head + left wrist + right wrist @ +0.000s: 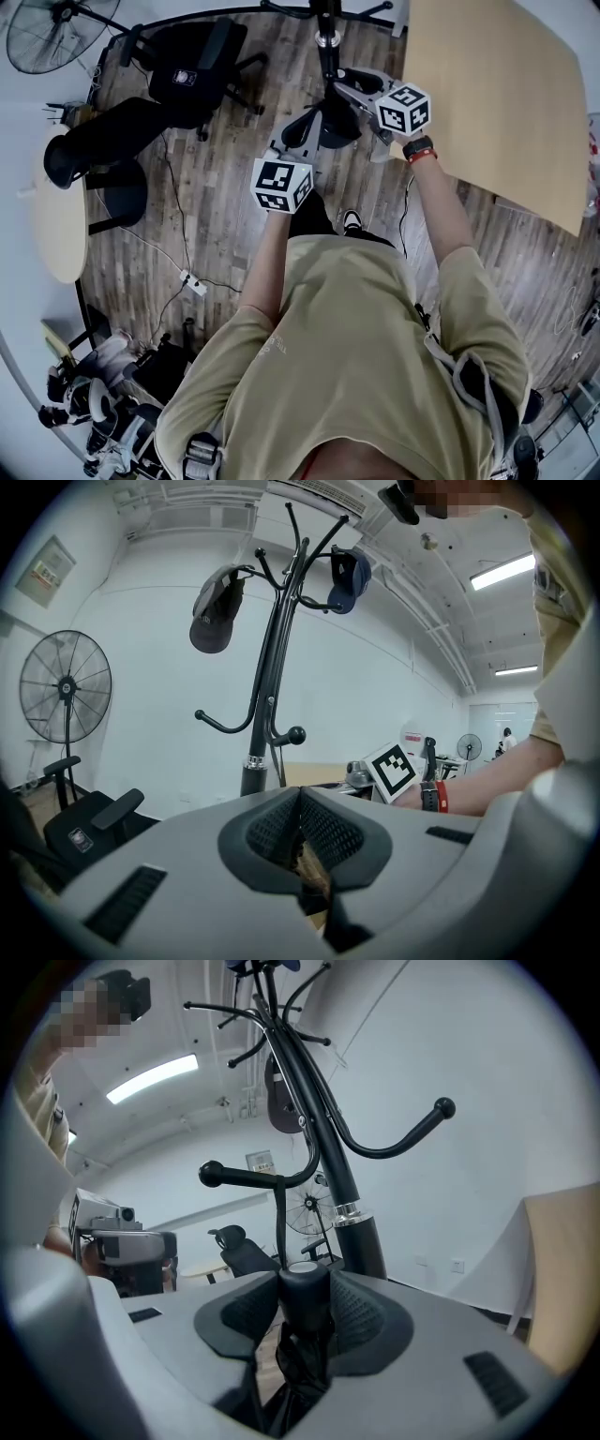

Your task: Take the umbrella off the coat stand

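Left tool point(300, 797) closed, right tool point(305, 1290) clamped.

My left tongs point(300, 846) and right tongs point(305, 1312) are grey with black ribbed pads point(333, 834) and black-and-white marker cubes point(281, 185). Behind the right one I wear a red-and-black wristband point(419, 150) and a tan T-shirt point(356, 347).

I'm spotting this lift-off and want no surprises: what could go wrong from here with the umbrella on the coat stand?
1. The thin black strap of the folded black umbrella, which is clamped in the right hand-held gripper, loops over a black ball-tipped hook. A sideways pull might snag it on the ball.
2. A snag could rock the black metal coat stand and shake off the dark grey cap or the navy cap hanging on its upper hooks.
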Motion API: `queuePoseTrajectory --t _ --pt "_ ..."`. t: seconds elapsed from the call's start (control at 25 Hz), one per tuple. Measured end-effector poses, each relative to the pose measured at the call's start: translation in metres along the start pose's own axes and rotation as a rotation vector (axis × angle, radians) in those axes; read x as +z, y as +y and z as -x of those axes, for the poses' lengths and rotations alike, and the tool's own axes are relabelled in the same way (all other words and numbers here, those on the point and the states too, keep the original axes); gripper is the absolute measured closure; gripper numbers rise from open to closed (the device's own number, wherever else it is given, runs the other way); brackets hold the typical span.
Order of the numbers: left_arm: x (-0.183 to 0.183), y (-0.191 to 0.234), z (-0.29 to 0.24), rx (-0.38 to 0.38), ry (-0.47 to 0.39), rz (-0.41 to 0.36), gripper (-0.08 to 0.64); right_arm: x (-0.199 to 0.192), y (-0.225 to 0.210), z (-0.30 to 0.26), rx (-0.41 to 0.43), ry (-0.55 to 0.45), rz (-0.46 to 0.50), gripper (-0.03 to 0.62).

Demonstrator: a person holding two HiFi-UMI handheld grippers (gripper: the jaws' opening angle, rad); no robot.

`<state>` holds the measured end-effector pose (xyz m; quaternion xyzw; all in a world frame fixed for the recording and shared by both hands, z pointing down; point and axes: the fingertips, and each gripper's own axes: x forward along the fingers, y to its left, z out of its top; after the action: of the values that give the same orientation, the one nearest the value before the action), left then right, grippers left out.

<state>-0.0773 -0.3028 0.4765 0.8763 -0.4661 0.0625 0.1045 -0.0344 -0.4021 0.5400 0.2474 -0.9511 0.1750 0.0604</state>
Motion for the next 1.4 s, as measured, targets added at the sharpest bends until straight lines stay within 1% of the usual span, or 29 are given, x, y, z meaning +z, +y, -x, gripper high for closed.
queuePoseTrajectory --t 0.32,0.8,1.08,1.4 --pt "0.001 0.002 0.001 0.013 -0.007 0.011 0.535 -0.001 0.005 0.003 -0.019 -0.001 -0.081 0.41" --pt "0.005 0.002 0.001 0.021 -0.013 0.022 0.535 0.017 0.008 0.018 -0.072 0.012 -0.081 0.41" --pt "0.005 0.001 0.0 0.027 -0.018 0.025 0.535 0.019 0.025 0.024 -0.056 0.029 -0.092 0.41" --pt "0.007 -0.002 0.005 0.03 -0.031 0.029 0.535 0.026 0.05 0.035 -0.02 0.023 -0.116 0.41"
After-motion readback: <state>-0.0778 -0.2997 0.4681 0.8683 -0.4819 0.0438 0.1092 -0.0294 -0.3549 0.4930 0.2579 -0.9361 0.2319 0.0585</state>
